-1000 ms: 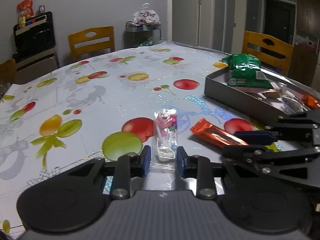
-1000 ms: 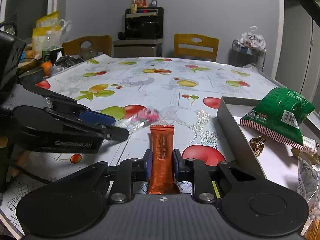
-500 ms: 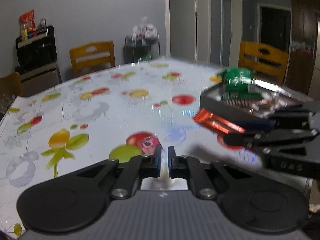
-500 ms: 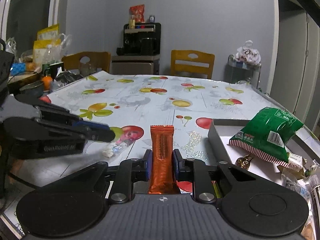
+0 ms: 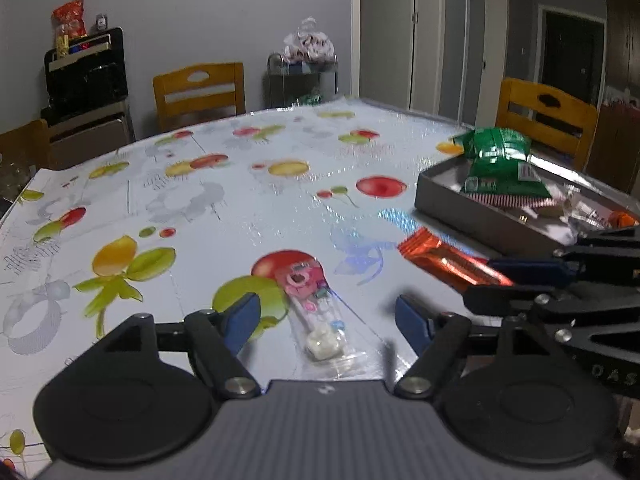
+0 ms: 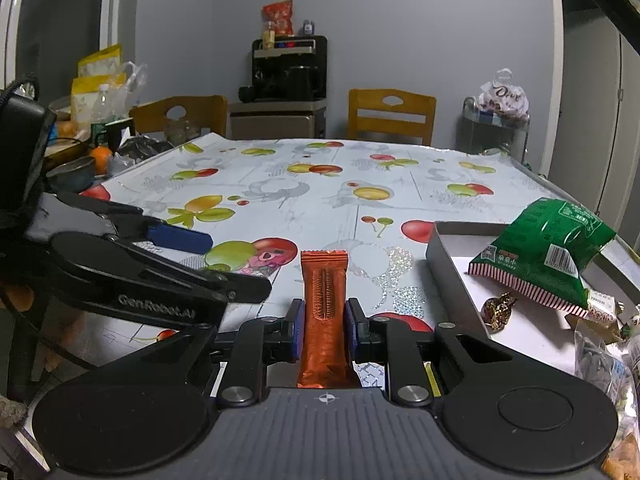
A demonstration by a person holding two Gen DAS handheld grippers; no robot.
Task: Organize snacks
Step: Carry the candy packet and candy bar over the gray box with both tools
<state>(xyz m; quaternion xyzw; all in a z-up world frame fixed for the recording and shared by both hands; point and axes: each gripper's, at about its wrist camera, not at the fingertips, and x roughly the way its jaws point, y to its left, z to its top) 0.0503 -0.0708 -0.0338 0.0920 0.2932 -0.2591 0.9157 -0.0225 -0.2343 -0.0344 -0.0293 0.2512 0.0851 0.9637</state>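
A clear candy packet with a pink bear print (image 5: 305,282) lies flat on the fruit-print tablecloth. My left gripper (image 5: 325,314) straddles its near end, jaws opening and wide, pads off it. The same packet (image 6: 264,258) shows in the right wrist view past the left gripper (image 6: 228,266). My right gripper (image 6: 323,320) is shut on an orange snack bar (image 6: 323,300), held above the table left of a grey tray (image 6: 452,276). The left wrist view has the bar (image 5: 444,266) sticking out of the right gripper (image 5: 532,276), in front of the tray (image 5: 460,208).
The tray holds a green snack bag (image 6: 548,252), a gold-wrapped candy (image 6: 496,310) and several clear packets. Wooden chairs (image 6: 390,116) stand at the table's far edge. A bowl (image 6: 72,174) and an orange sit on the left with other clutter.
The left gripper closed over the packet's near end, then sprang wide open; the packet now lies loose on the table, slightly turned. The right gripper kept its hold on the orange bar.
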